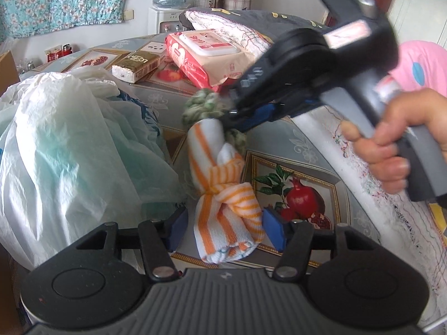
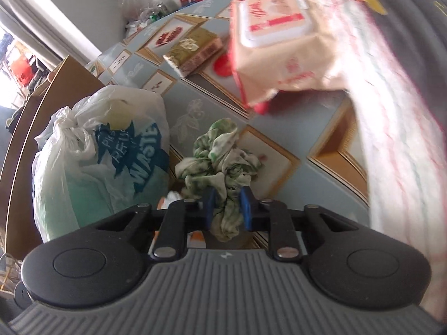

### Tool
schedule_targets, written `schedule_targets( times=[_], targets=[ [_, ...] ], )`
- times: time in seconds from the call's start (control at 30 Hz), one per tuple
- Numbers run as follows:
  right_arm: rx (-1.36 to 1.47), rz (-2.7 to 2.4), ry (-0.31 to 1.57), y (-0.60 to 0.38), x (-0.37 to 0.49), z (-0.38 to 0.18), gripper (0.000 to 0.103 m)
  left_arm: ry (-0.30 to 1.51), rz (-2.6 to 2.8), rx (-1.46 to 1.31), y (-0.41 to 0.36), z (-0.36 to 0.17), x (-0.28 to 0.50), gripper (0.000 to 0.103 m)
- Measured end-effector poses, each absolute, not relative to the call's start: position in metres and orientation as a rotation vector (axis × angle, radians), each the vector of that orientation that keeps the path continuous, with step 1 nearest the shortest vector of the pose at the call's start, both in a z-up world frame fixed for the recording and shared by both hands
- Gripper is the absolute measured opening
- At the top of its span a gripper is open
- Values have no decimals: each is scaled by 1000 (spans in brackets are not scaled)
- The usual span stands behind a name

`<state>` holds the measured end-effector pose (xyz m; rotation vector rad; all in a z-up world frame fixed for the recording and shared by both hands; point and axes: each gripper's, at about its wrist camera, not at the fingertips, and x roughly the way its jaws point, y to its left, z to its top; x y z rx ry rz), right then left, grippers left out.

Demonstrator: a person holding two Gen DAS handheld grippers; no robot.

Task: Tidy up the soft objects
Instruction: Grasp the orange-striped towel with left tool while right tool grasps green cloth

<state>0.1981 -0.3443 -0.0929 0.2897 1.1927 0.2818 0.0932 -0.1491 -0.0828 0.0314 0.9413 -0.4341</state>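
Green cloth [image 2: 223, 167] pinched between right jaws; striped towel [image 1: 223, 192] seemingly unclamped between left jaws.

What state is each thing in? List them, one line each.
Green patterned cloth: crumpled, pinched by the right gripper.
Orange-striped towel: knotted, hanging between the open fingers of the left gripper.
Wet wipes pack: lid shut, lying on the table.
White plastic bag: stuffed full, top tied.
Tissue pack: lying flat, one end open.
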Motion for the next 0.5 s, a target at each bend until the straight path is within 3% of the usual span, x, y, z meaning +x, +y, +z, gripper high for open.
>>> schedule_targets(
  times=[0.5],
  targets=[
    [359, 285, 1292, -374, 113, -94, 16, 920, -422, 39, -155, -81, 83, 59]
  ],
)
